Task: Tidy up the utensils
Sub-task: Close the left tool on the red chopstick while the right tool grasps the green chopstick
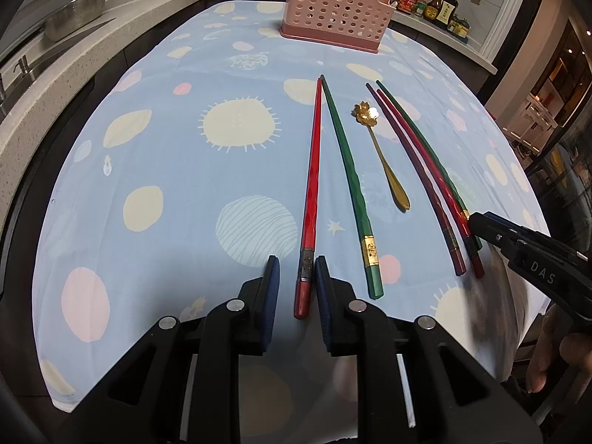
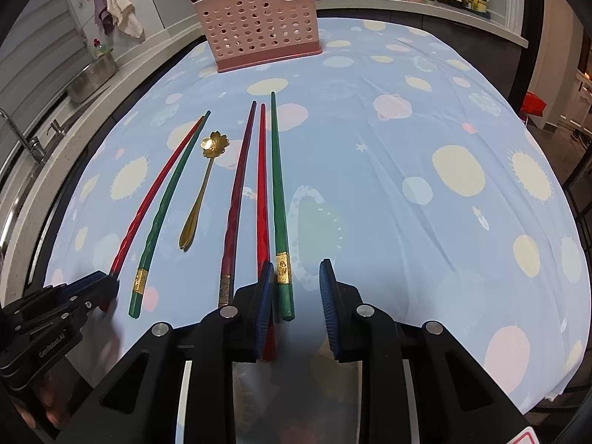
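Several chopsticks and a gold flower-bowled spoon (image 1: 384,151) lie on the spotted blue tablecloth. My left gripper (image 1: 297,286) is open, its blue pads on either side of the butt end of a red chopstick (image 1: 310,199); a green chopstick (image 1: 349,185) lies just right of it. My right gripper (image 2: 296,296) is open over the near ends of a green chopstick (image 2: 279,203), a red one (image 2: 262,185) and a dark maroon one (image 2: 236,199); the green end lies between its pads. The spoon also shows in the right wrist view (image 2: 201,192). A pink perforated utensil holder (image 1: 335,9) stands at the table's far end.
Sauce bottles (image 1: 433,2) line the counter behind the holder. A metal colander (image 1: 74,14) and a sink tap (image 2: 22,140) are on the counter to the left. The cloth's near edge hangs just below both grippers.
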